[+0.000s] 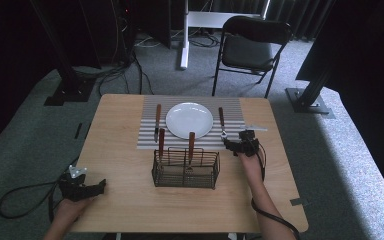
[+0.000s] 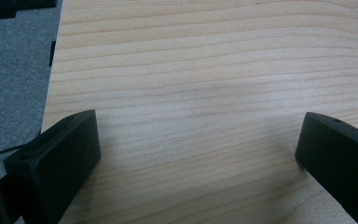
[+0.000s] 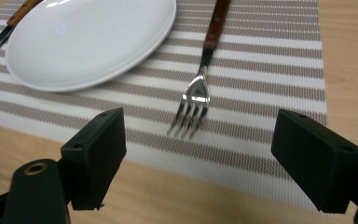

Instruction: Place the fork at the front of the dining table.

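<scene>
A white plate [image 1: 189, 120] lies in the middle of a striped placemat [image 1: 235, 107]. A wooden-handled knife [image 1: 157, 121] is on the mat to its left and a wooden-handled fork [image 1: 221, 122] to its right. My right gripper [image 1: 230, 144] rests at the mat's near right corner, open, with the fork [image 3: 198, 93] lying just beyond its jaws and nothing between them. The plate [image 3: 88, 37] and knife [image 3: 9, 23] sit further left in the right gripper view. My left gripper [image 1: 100, 186] is open at the table's near left edge, over bare wood [image 2: 198, 93].
A black wire basket [image 1: 185, 170] stands in front of the mat, and two wooden-handled utensils [image 1: 191, 145] stick up from it. Behind the table stand a black folding chair [image 1: 250, 47] and dark stand legs on grey carpet [image 2: 14, 70].
</scene>
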`<state>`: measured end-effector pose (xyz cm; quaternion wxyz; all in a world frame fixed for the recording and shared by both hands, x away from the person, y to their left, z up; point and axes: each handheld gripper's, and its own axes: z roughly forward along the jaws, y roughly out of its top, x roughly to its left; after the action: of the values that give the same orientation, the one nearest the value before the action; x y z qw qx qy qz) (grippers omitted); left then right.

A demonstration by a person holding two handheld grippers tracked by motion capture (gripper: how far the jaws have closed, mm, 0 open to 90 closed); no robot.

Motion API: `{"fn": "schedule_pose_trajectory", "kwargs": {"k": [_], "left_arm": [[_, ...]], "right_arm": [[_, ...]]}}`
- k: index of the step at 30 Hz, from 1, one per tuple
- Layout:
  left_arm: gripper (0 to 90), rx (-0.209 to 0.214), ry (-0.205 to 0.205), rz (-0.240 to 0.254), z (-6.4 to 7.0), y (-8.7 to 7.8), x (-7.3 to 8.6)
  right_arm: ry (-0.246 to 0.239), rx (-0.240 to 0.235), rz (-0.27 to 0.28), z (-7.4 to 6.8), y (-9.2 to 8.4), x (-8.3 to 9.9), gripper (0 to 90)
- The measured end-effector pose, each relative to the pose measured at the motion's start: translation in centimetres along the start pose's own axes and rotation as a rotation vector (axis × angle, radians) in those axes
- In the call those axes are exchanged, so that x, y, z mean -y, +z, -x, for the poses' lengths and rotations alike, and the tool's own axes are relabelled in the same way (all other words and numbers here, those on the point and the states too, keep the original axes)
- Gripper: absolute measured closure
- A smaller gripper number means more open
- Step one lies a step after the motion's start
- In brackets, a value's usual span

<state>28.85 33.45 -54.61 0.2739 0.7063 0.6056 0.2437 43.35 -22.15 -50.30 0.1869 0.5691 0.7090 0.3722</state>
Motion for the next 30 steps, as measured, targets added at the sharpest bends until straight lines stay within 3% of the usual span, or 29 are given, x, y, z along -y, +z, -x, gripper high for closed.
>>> {"fn": "schedule_pose_trajectory", "kwargs": {"k": [14,20,30], "left_arm": [[0.0,0.000,0.000,0.000,0.0,0.0,0.0],[0.0,0.000,0.000,0.000,0.0,0.0,0.0],[0.0,0.000,0.000,0.000,0.0,0.0,0.0]], "right_arm": [[-0.024,0.039,0.004,1.2,-2.4,4.5,16.1],[-0.001,0.043,0.009,2.1,-3.9,6.2,16.1],[0.024,0.089,0.021,3.6,-5.9,8.3,16.1]]}}
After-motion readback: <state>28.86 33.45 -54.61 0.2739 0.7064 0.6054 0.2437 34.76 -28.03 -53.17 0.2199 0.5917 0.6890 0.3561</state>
